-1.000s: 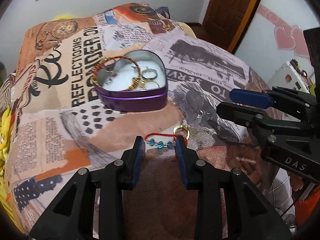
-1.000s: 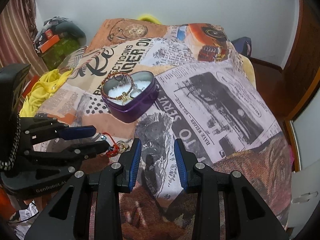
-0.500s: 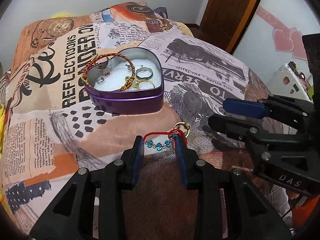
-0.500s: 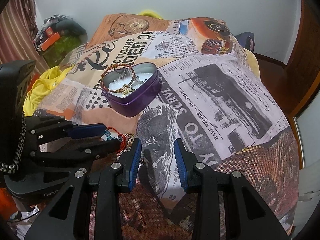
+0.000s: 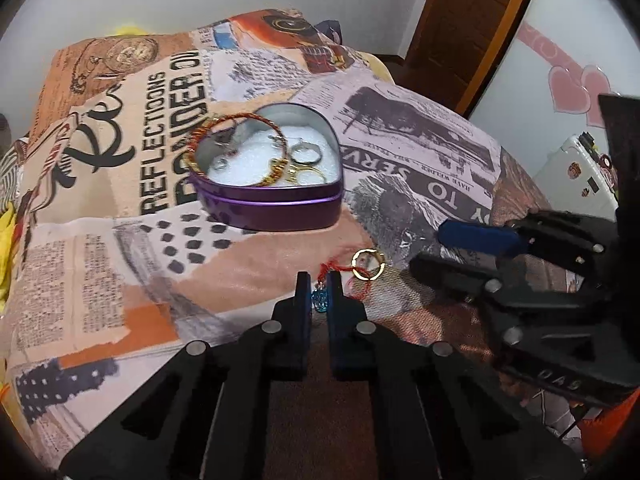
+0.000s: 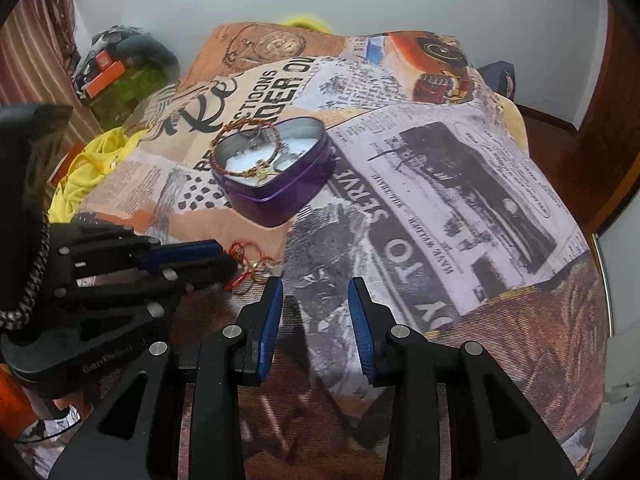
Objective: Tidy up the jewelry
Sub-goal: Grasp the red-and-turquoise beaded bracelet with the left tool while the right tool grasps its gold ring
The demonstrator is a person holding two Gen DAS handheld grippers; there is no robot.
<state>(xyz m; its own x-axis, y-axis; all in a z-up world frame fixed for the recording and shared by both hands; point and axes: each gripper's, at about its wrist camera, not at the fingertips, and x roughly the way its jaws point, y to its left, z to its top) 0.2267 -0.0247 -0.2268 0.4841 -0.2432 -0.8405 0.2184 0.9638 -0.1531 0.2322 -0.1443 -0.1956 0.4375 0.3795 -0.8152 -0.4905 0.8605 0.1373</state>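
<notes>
beside the purple tin [image 5: 280, 212], left claw [image 5: 319, 294] clamps the red bracelet [image 5: 362, 270]; right claw [image 6: 315, 312] gapes.

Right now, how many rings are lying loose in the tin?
2, maybe more: a silver ring and a gold ring, side by side at the tin's right end. The bangle may hide others.

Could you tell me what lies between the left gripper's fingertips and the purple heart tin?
In the left wrist view, only bare printed blanket separates the left gripper from the purple heart tin; the pinched red-cord bracelet trails off rightward.
</notes>
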